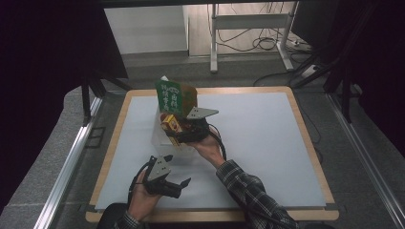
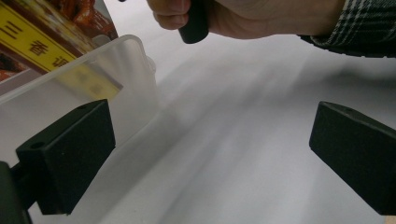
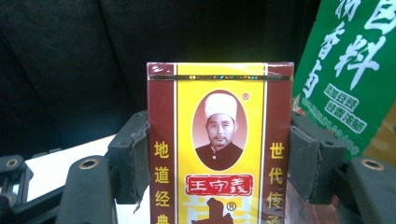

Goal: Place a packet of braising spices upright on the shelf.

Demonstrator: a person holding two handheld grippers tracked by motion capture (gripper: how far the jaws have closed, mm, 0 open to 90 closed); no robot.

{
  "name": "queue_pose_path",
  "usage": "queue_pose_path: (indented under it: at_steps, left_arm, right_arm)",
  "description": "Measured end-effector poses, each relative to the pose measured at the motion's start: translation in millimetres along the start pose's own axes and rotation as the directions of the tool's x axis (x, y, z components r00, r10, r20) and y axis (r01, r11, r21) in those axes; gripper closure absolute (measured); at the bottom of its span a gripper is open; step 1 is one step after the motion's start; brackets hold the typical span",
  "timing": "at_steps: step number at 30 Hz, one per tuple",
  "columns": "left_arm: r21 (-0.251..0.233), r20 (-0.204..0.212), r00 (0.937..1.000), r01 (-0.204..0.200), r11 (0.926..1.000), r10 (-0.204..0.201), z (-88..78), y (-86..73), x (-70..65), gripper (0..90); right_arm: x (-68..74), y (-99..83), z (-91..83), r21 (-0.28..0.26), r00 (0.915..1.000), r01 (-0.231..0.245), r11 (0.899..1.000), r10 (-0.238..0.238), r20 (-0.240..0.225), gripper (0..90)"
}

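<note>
Left gripper [image 1: 177,183] hangs wide open and empty over the table [image 1: 267,138].
Right gripper [image 3: 219,158] clamps a yellow box [image 3: 219,140] above the clear bin [image 2: 116,79], beside a green packet [image 3: 345,60].

Your right gripper [image 1: 177,128] is reached out toward the middle of the table, forearm in the plaid sleeve [image 1: 248,191] angling in from the bottom right. Its jaws are clamped tight on the two side edges of a small yellow and maroon box [image 3: 219,144]. Your left gripper [image 1: 177,185] sits low near the front edge, jaws spread wide apart, nothing between them, hand [image 1: 142,200] wrapped around the handle.
</note>
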State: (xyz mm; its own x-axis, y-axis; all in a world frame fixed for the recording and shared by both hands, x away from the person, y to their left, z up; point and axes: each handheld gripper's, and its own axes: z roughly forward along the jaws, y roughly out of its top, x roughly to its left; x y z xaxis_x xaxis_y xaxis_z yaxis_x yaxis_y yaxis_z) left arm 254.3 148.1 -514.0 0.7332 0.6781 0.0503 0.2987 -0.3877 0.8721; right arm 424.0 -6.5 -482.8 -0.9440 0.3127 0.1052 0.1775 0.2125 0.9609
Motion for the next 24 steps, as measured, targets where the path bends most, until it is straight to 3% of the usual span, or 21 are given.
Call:
queue_pose_path:
  at_steps: [8, 12, 24]
  left_arm:
    - [0.003, -0.001, 1.0, -0.004, 1.0, 0.004, 0.3, 0.1, -0.3, 0.0]
    - [0.006, 0.001, 1.0, -0.004, 1.0, 0.004, 0.9, 0.0, -0.4, 0.0]
    - [0.009, 0.004, 1.0, -0.007, 0.9999, 0.007, 1.6, -0.1, -0.8, 0.0]
  right_arm:
    - [-2.5, -9.8, -11.3, 0.024, 0.9999, 0.007, 1.0, -0.007, 0.009, 32.1]
    - [0.8, -16.2, -14.3, 0.044, 0.9987, 0.046, 0.998, -0.047, 0.021, 32.1]
    - [-8.5, -26.4, -27.8, 0.02, 0.999, -0.044, 0.999, 0.044, 0.011, 32.6]
